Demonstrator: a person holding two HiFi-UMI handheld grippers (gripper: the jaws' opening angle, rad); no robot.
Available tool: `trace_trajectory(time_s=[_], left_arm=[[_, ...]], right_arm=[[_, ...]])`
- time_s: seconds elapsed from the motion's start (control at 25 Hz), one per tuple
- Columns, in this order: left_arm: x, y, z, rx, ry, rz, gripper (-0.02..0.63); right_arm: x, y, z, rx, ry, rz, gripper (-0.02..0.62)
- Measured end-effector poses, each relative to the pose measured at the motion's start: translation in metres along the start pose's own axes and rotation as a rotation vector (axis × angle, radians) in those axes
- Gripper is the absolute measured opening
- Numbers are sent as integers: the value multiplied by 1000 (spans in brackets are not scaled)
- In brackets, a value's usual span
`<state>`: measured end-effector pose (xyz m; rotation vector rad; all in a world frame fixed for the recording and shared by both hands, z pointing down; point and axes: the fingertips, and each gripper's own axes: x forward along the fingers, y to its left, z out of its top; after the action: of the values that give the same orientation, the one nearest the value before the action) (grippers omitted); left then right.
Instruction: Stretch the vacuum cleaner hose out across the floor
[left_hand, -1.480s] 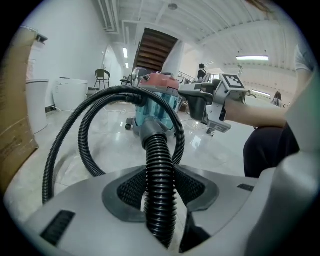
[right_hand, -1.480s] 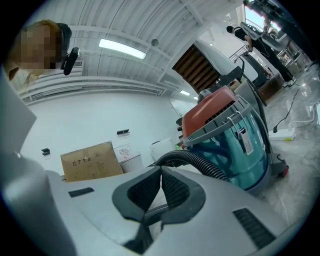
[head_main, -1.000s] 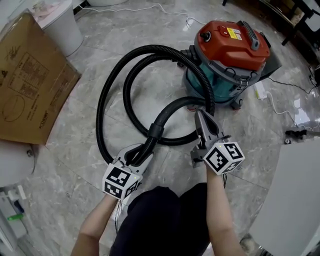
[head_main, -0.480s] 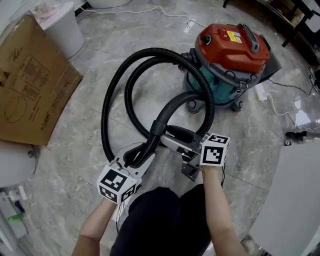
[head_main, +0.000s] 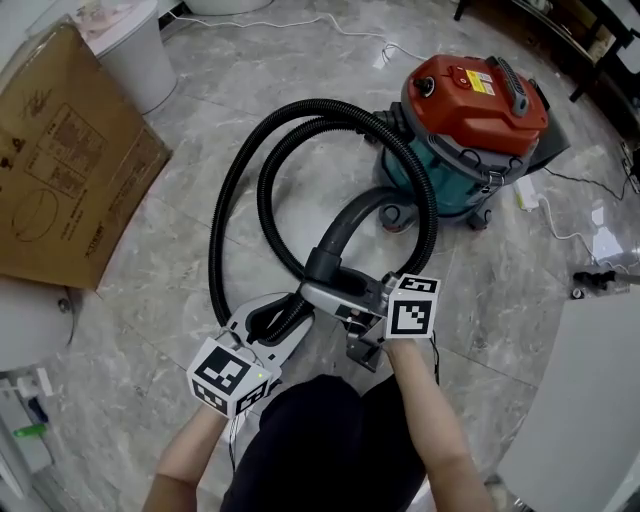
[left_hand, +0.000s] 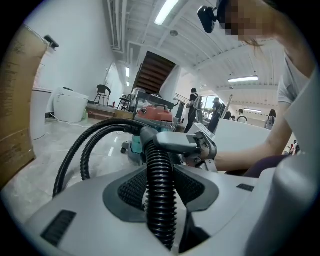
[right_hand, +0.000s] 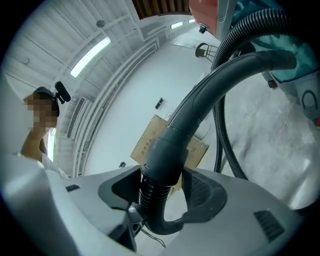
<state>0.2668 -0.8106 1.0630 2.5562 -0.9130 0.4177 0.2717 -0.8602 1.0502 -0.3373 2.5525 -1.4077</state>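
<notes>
While the hose (head_main: 325, 104), looped on the floor (head_main: 250, 60) toward the vacuum cleaner (head_main: 470, 100), is pinched tight by the left gripper (head_main: 275, 318), its cuff (head_main: 325, 265) just ahead is loosely straddled by the just-opened jaws of the right gripper (head_main: 318, 292).

Left gripper (head_main: 266, 318) points forward, tipped slightly down, jaws clamped on the hose (left_hand: 160, 200). Right gripper (head_main: 318, 292) lies level, aimed leftward — its jaws have just been opening and stand wide, hose loose between them.

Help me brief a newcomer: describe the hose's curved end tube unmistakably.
Find the red-lidded vacuum cleaner; its black ribbed hose runs off in big loops. By the vacuum's base arches the curved tube: smooth and grey, not ribbed.
</notes>
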Motion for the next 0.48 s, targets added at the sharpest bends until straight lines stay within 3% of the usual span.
trace_trajectory(time_s=[0.48], left_arm=[[-27, -3, 6, 2, -1, -15, 172]], right_arm=[[22, 39, -5, -152, 40, 43, 244]])
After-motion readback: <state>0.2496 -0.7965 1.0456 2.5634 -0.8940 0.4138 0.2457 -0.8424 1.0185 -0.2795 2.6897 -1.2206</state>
